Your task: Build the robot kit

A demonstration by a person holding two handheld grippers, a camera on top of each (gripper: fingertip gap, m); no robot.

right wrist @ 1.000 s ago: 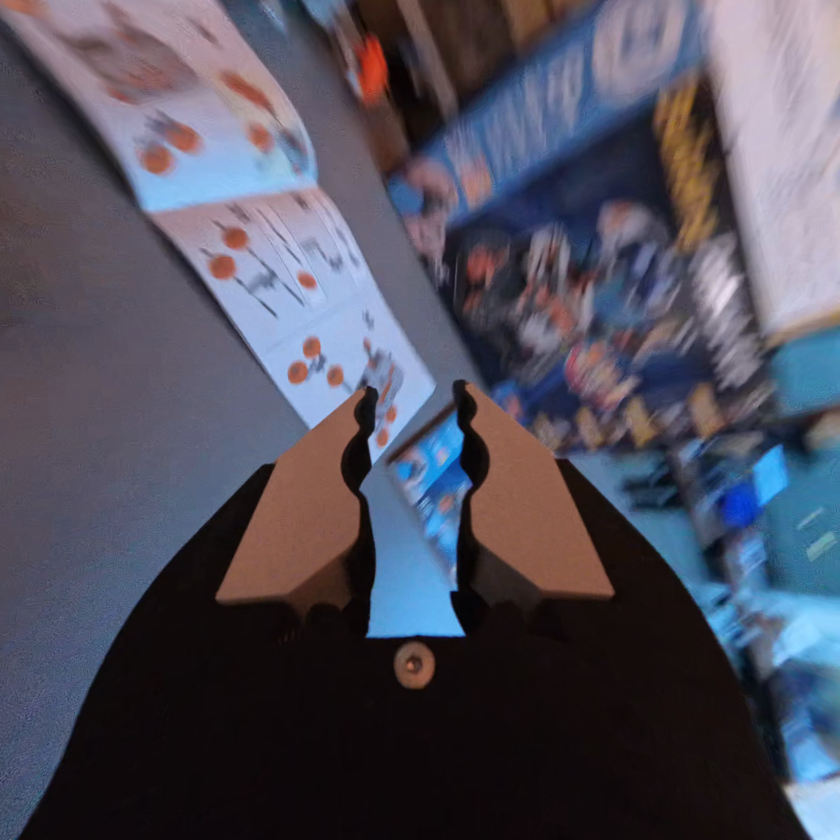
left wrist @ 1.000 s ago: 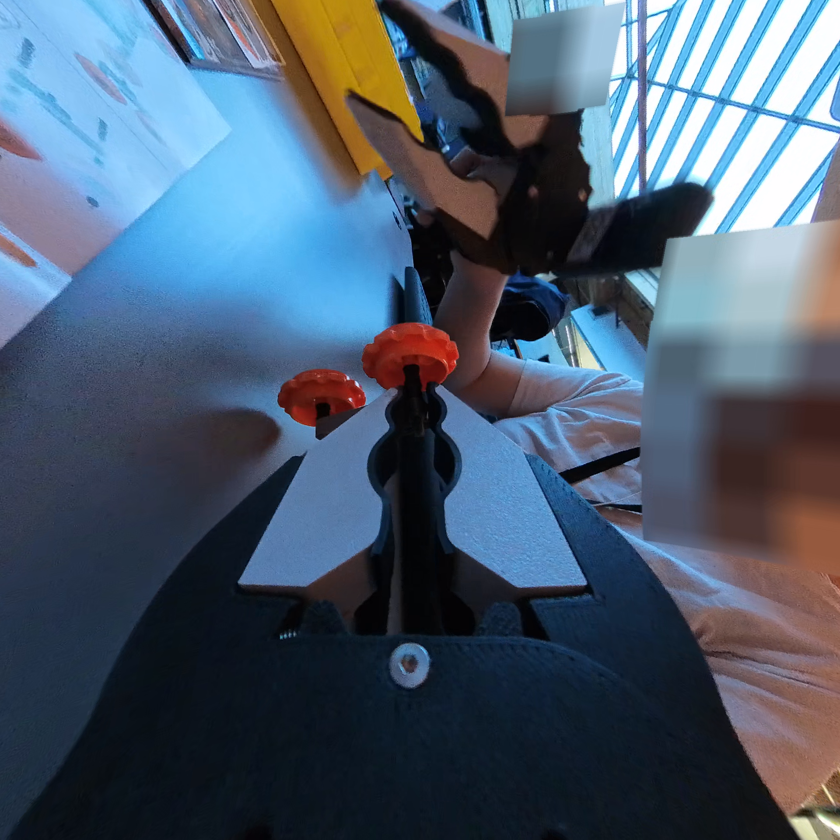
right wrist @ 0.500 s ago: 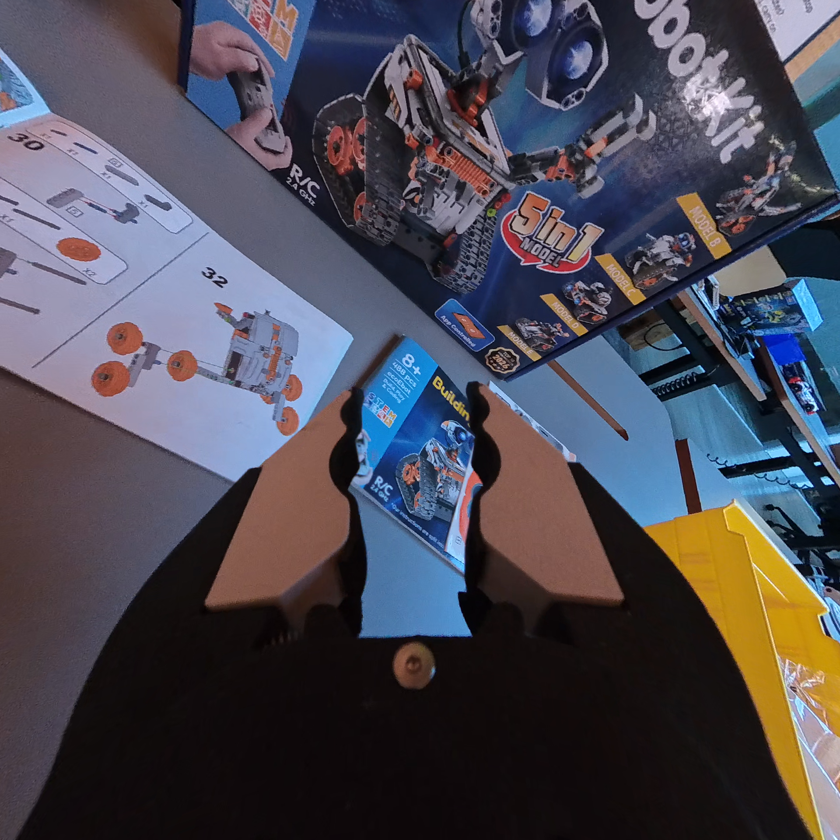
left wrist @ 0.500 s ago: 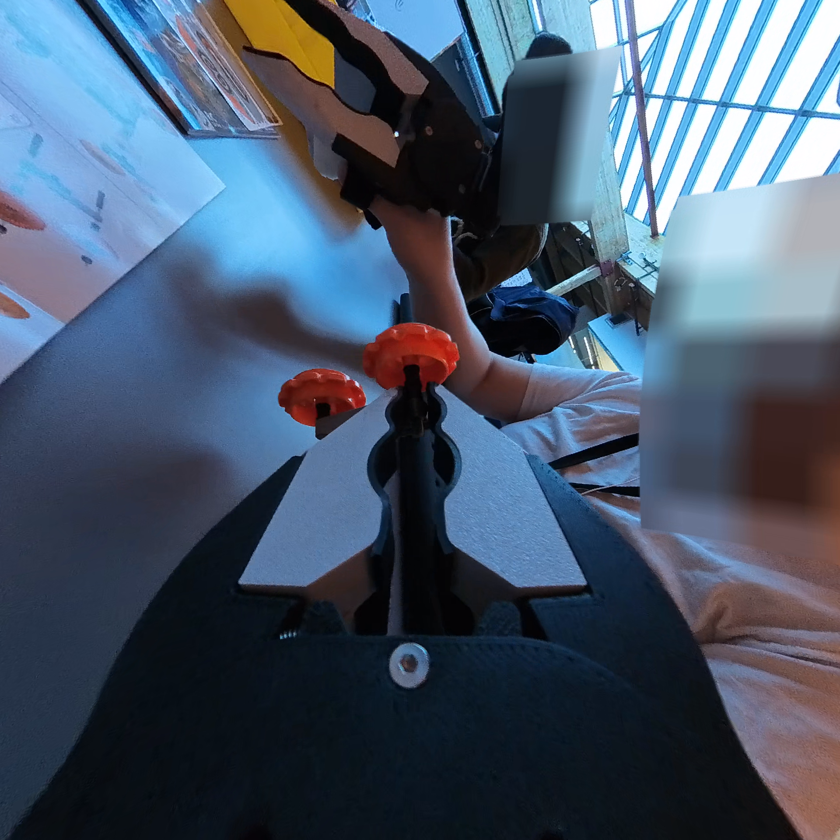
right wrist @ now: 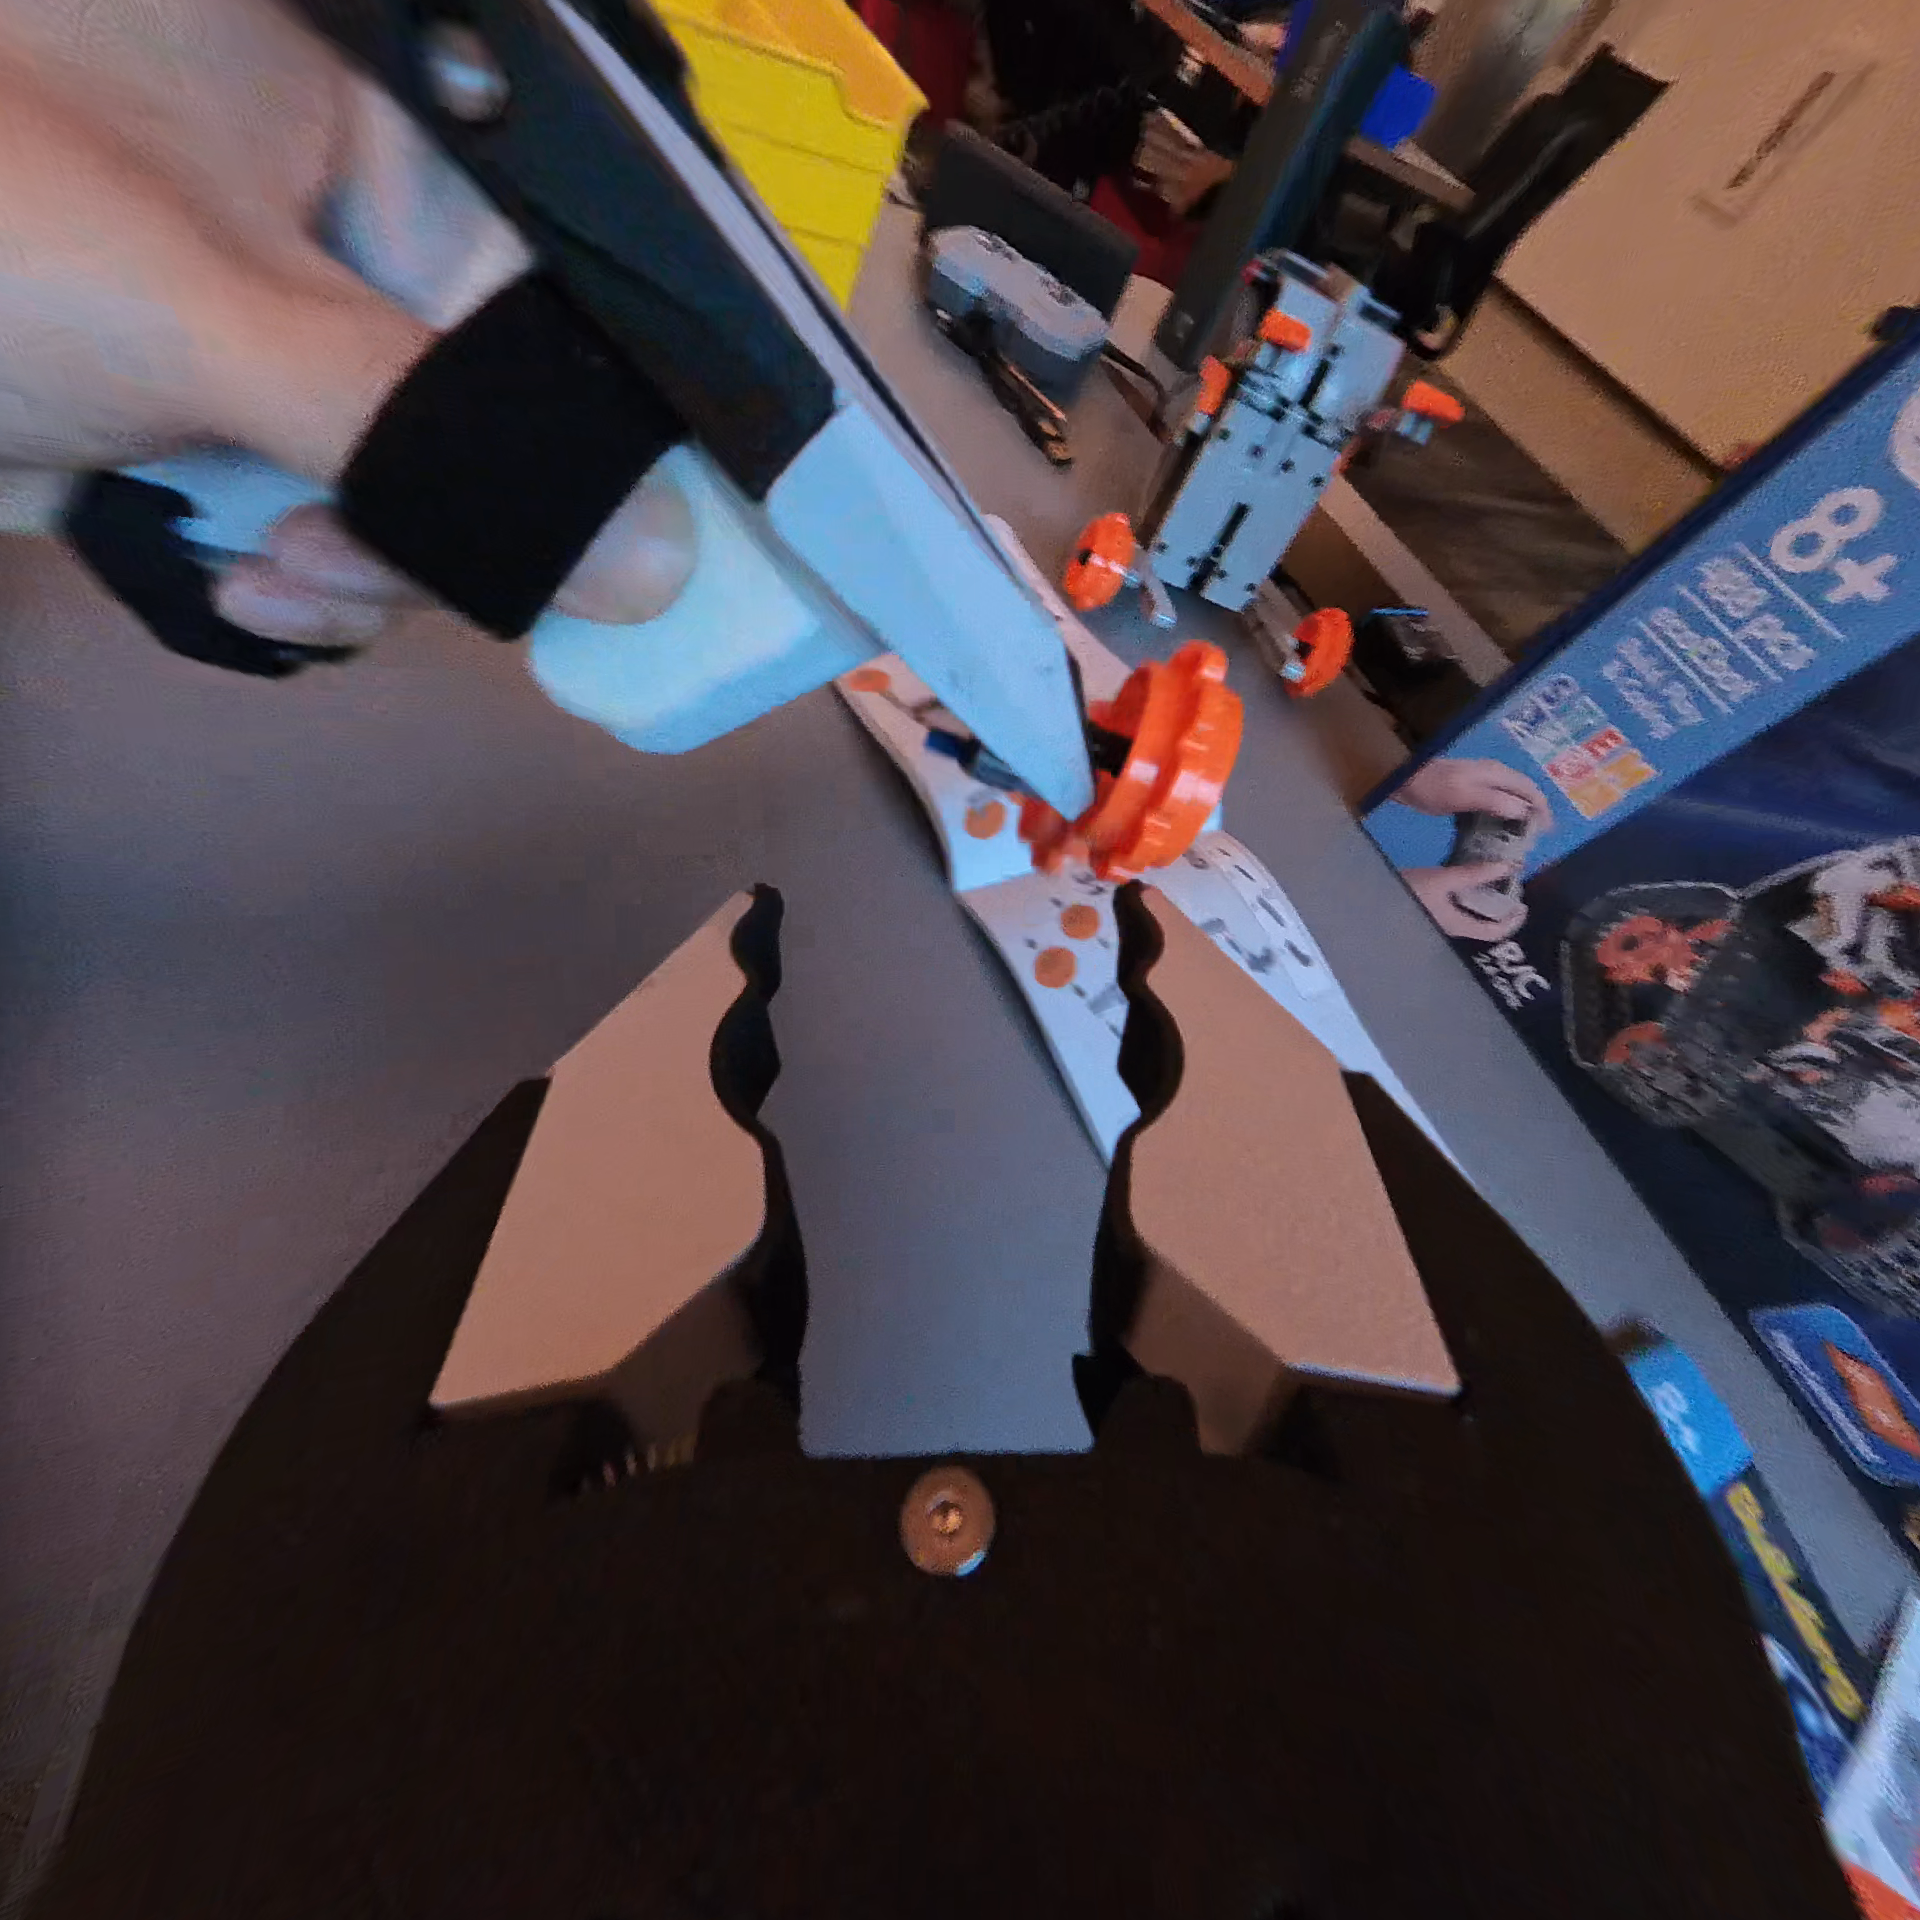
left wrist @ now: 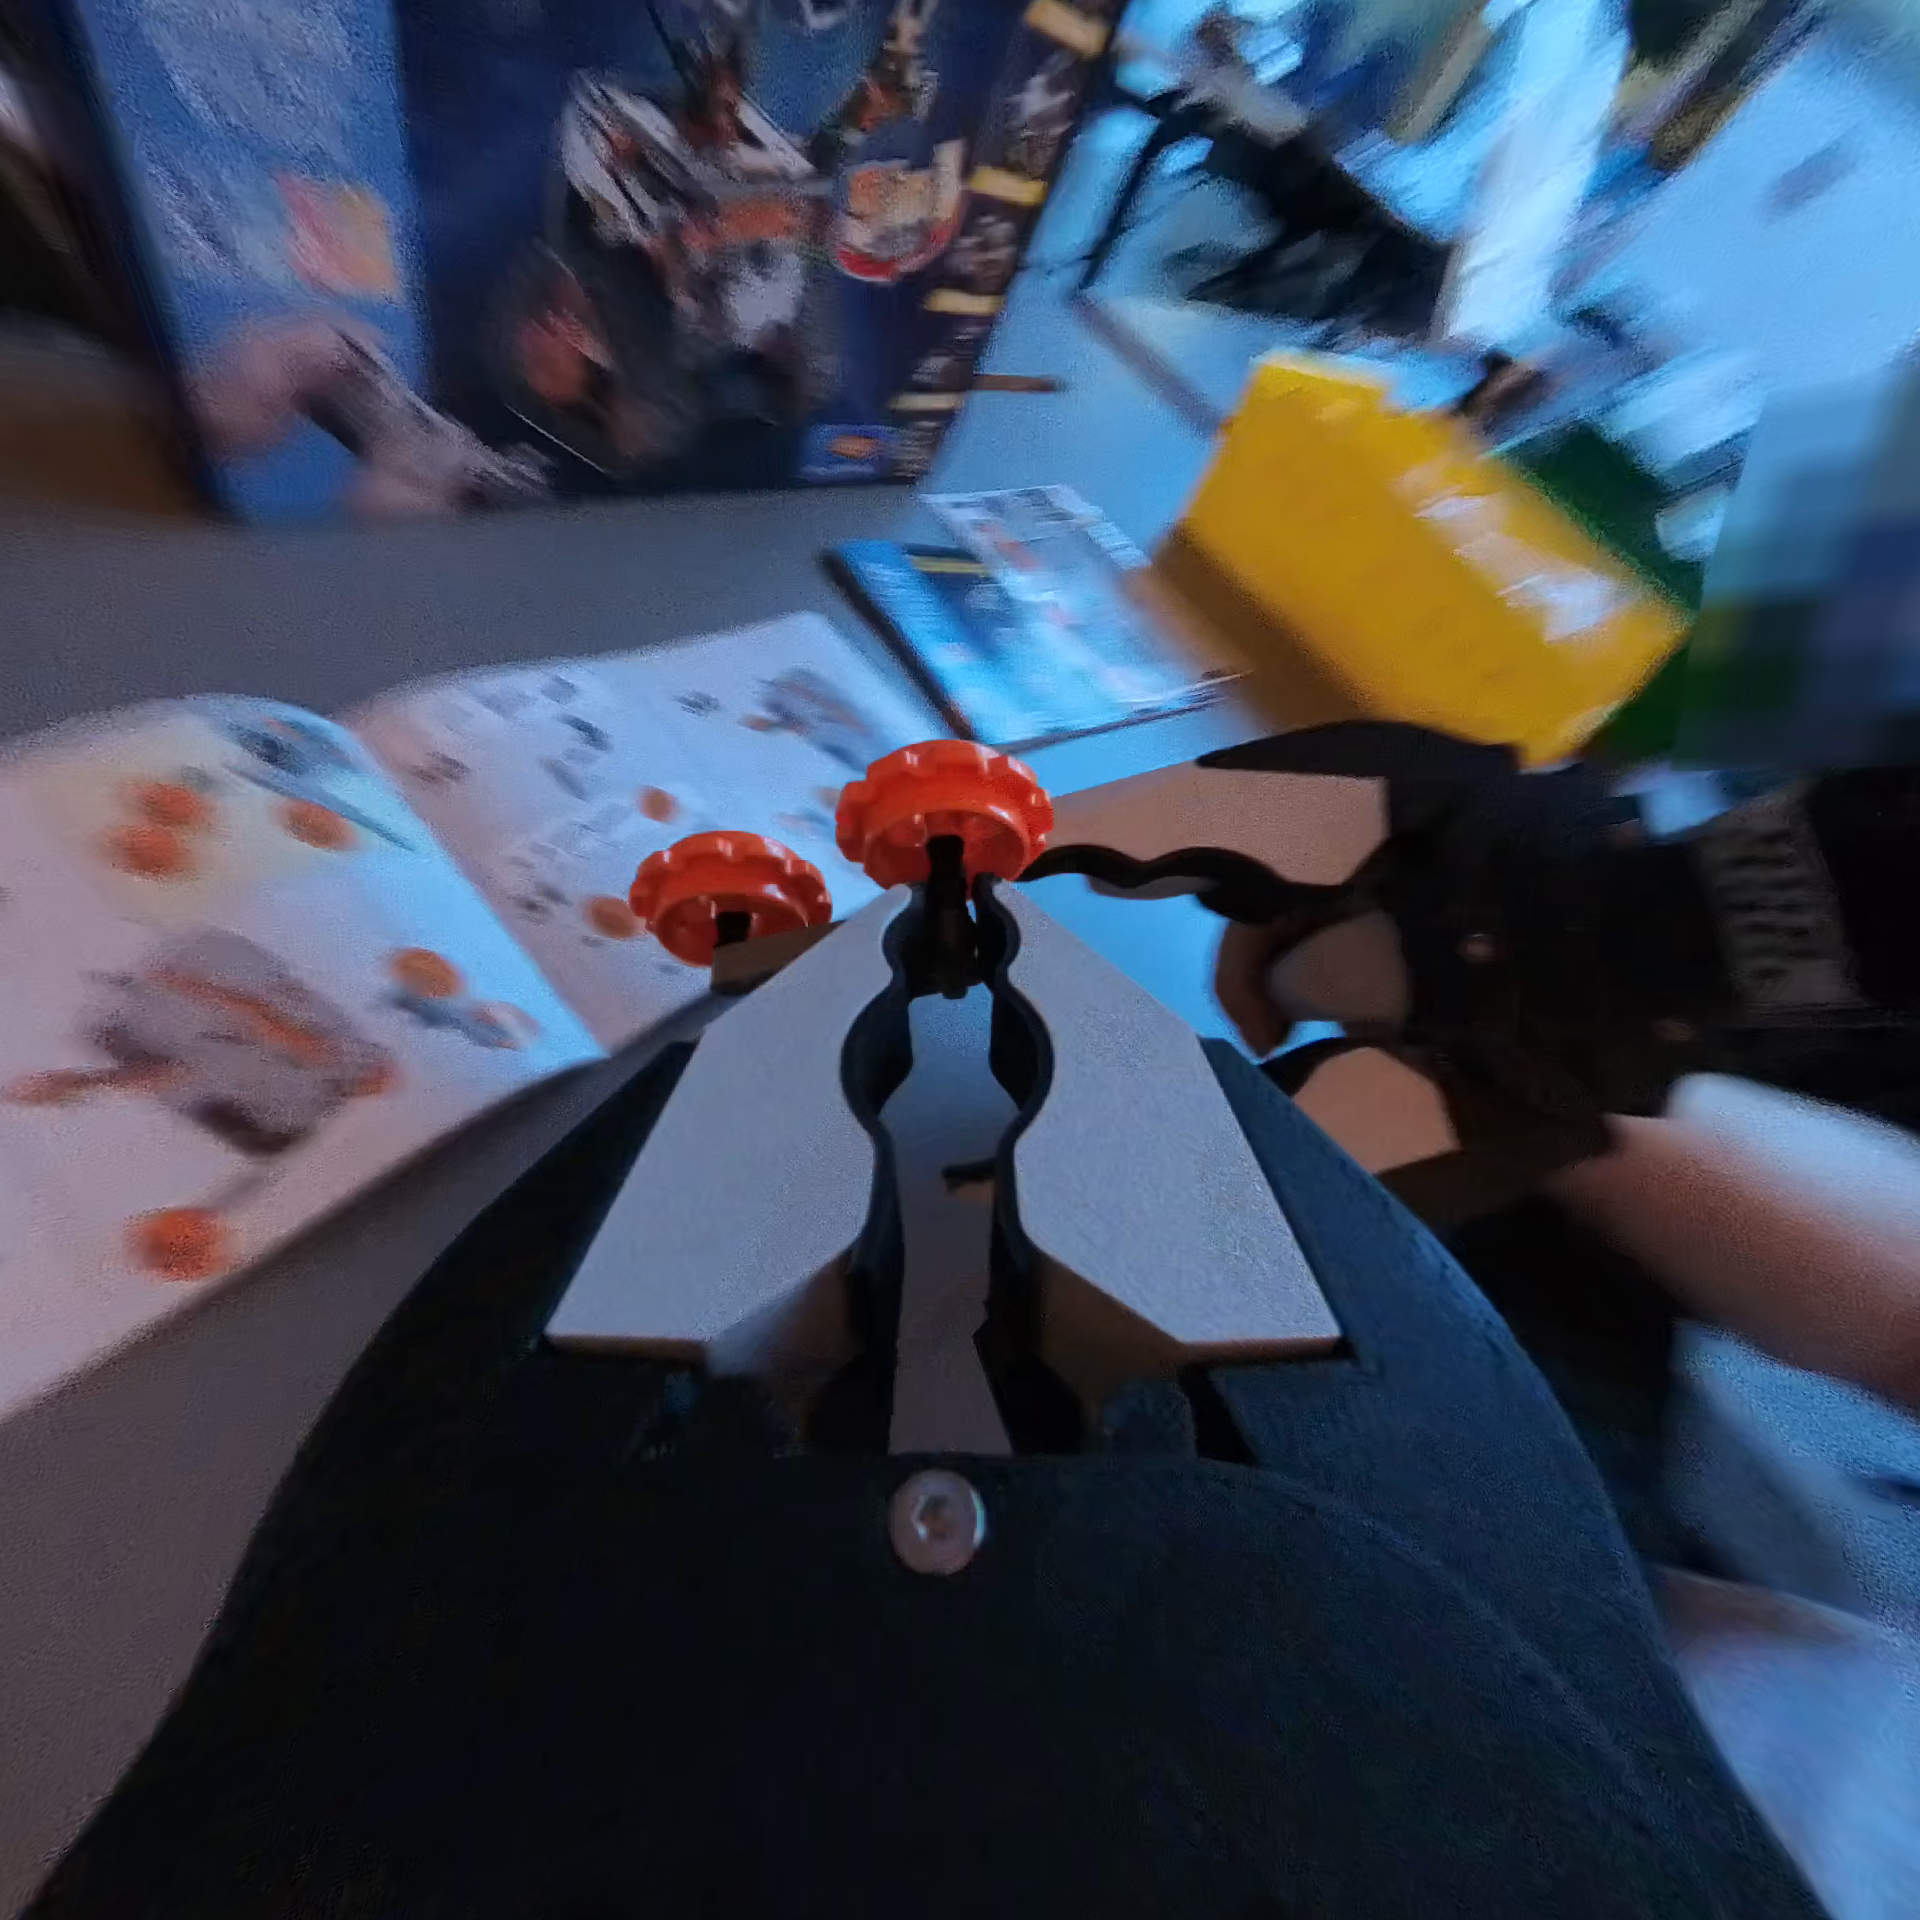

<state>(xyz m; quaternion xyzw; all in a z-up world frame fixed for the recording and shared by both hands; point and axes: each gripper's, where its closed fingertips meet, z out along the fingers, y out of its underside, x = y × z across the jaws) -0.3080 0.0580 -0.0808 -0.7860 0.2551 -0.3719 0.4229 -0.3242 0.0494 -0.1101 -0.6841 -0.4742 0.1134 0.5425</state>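
Each camera sits just behind its own tongs and looks forward along them, low over the grey table [right wrist: 364,935]. The left wrist view faces the open instruction booklet [left wrist: 436,831], close, with the big toy box [left wrist: 623,260] standing beyond the booklet. The right wrist view faces along the table, the booklet [right wrist: 1091,997] straight ahead. Both views share the booklet, the toy box [right wrist: 1714,831], the yellow bin [left wrist: 1403,582] [right wrist: 800,135] and the orange wheels [left wrist: 940,810] [right wrist: 1164,758].
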